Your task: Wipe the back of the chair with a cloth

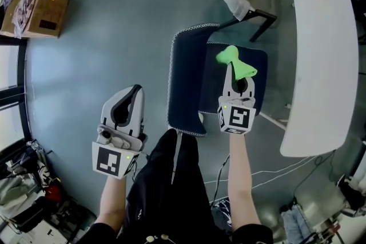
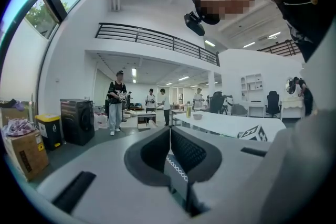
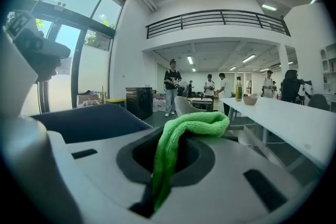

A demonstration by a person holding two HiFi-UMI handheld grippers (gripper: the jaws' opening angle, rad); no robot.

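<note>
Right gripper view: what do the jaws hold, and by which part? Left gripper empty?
The right gripper is shut on a green microfibre cloth, pinched along a bunched fold, the rest flopping past the tips. The left gripper is shut, empty.

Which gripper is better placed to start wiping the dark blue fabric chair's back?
Right. The right gripper is shut on the green microfibre cloth and hangs over the dark blue fabric chair, close beside its back. The left gripper is shut, empty, and out over the grey floor.
</note>
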